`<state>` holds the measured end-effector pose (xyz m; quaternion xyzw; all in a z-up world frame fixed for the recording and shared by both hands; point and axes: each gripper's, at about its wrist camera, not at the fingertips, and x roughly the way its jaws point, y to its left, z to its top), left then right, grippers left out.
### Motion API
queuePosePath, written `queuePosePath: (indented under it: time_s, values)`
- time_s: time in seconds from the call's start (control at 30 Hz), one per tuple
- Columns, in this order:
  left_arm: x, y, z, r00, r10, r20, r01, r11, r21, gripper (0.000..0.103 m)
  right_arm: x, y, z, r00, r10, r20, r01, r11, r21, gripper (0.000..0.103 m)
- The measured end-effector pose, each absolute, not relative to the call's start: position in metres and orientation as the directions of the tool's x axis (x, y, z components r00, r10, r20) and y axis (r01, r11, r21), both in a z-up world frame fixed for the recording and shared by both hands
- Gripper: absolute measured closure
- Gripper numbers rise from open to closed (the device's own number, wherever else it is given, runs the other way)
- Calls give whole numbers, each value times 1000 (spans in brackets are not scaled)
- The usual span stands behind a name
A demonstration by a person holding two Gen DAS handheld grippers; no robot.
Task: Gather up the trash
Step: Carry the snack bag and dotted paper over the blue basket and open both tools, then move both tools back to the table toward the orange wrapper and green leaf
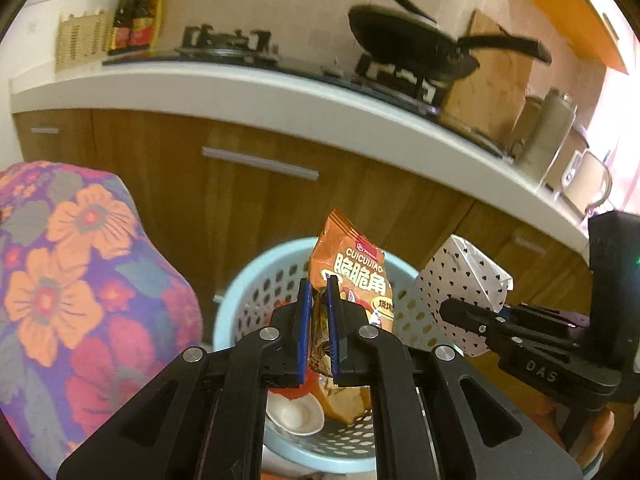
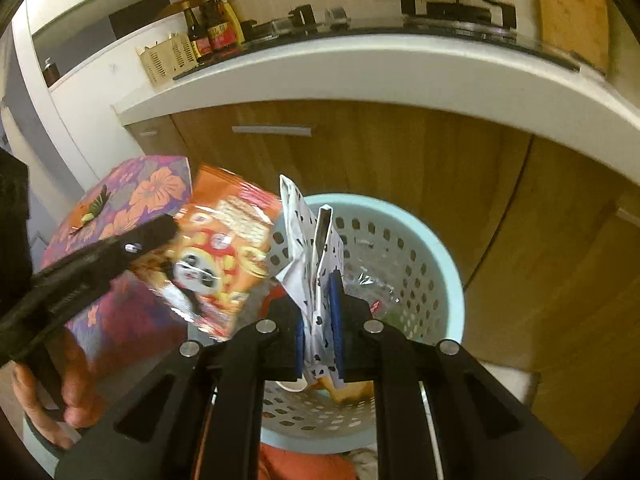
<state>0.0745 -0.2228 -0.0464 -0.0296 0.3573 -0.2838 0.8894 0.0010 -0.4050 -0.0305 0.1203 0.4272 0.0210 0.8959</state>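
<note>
My left gripper (image 1: 319,280) is shut on an orange snack bag (image 1: 352,272) and holds it above a light blue perforated basket (image 1: 256,280). The bag also shows in the right wrist view (image 2: 228,248), with the left gripper (image 2: 160,228) at its left side. My right gripper (image 2: 320,276) is shut on a white black-dotted paper wrapper (image 2: 308,240) above the same basket (image 2: 420,256). In the left wrist view the wrapper (image 1: 464,276) and right gripper (image 1: 452,308) are to the right of the bag. The basket holds a white dish (image 1: 296,416) and other wrappers.
A stool with a floral cover (image 1: 80,280) stands left of the basket. Wooden cabinet doors (image 1: 360,184) under a white countertop (image 1: 240,88) stand behind it. On the counter are a gas stove with a black pan (image 1: 416,48), sauce bottles (image 1: 136,16) and a kettle (image 1: 548,136).
</note>
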Motion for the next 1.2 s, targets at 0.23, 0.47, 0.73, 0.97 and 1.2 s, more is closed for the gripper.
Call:
queuePosePath:
  time_s: [0.23, 0.47, 0.73, 0.97, 1.2]
  values:
    - [86, -234, -71, 532, -507, -678, 485, 839, -247, 91, 4, -418, -46, 608, 135, -782, 98, 965, 243, 86]
    - [84, -234, -73, 501, -534, -682, 495, 822, -280, 66, -1, -425, -41, 625, 128, -770, 128, 956, 263, 56]
    - [71, -217, -29, 524, -591, -613, 514, 793, -326, 59, -17, -422, -5, 671, 110, -734, 139, 953, 271, 56]
    - [44, -184, 14, 601, -580, -550, 534, 803, -264, 48, -24, -388, 25, 722, 115, -682, 104, 957, 271, 56]
    - [27, -116, 50, 710, -512, -483, 471, 855, -215, 35, -14, -330, 51, 741, 193, -643, 14, 953, 302, 56]
